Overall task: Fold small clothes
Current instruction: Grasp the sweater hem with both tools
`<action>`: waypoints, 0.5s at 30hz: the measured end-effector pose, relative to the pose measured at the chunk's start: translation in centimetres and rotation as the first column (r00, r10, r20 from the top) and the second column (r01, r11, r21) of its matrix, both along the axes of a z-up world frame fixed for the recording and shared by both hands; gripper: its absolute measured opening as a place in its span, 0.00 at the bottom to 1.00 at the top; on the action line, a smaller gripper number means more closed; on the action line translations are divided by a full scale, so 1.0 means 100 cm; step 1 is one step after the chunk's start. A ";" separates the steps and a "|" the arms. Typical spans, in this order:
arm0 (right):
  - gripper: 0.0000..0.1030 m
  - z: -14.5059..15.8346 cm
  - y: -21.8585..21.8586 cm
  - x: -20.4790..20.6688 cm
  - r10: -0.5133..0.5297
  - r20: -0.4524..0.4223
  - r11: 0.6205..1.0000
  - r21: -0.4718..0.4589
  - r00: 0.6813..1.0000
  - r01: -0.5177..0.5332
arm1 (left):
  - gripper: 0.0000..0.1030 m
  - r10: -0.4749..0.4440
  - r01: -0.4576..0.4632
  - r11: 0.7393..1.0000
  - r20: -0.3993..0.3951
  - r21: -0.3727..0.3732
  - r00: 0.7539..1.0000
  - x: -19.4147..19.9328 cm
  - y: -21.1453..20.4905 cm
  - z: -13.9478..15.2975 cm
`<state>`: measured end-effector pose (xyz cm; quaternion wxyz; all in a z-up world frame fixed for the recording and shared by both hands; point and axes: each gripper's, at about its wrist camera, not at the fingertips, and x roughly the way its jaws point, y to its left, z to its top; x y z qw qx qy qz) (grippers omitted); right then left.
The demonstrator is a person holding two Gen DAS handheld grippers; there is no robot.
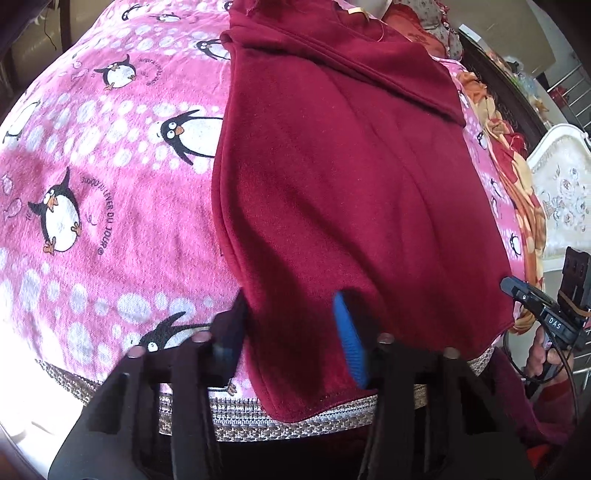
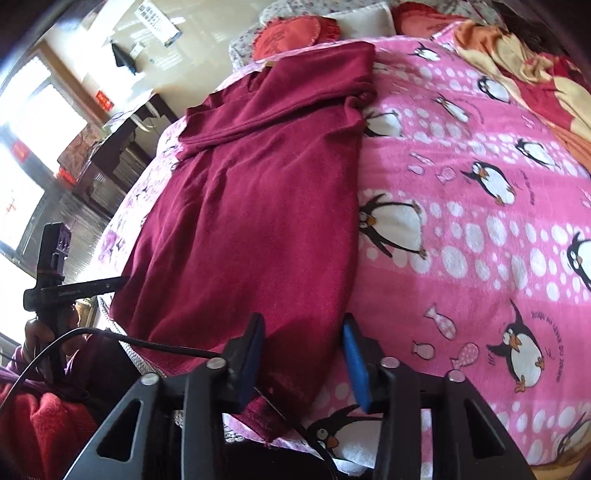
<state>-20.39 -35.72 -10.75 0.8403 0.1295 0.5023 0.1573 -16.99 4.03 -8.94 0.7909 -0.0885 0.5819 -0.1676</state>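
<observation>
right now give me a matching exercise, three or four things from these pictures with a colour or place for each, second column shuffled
Things:
1. garment
2. blanket
3. round cushion
4. pad on the left hand-held gripper

Descriptions:
A. blue, lying against the garment's near hem
B. pink with penguins
C. dark red, spread flat with a sleeve folded across
D. orange-red, beyond the garment's far end

Pairs: 1-C, 2-B, 3-D, 4-A
</observation>
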 end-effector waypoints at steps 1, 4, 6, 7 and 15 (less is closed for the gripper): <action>0.26 0.000 0.002 0.001 0.012 0.002 1.000 0.010 1.000 -0.012 | 0.27 0.003 -0.003 1.000 0.000 -0.003 1.000 0.001 0.001 -0.001; 0.20 -0.003 0.004 0.006 0.023 -0.005 1.000 0.016 1.000 -0.023 | 0.10 0.010 -0.010 1.000 -0.007 -0.021 1.000 0.005 0.002 0.000; 0.14 -0.001 0.003 0.010 0.018 -0.005 0.999 0.035 1.000 -0.018 | 0.09 0.012 -0.012 0.999 0.001 -0.034 1.000 0.011 0.005 0.004; 0.10 0.001 0.001 0.012 0.008 0.000 0.998 0.055 1.000 -0.008 | 0.09 0.019 -0.019 0.999 0.011 -0.041 1.000 0.014 0.006 0.007; 0.08 0.025 0.004 0.045 -0.021 0.081 0.992 0.123 0.996 0.011 | 0.08 0.037 -0.029 0.998 0.127 -0.063 0.991 0.043 0.007 0.038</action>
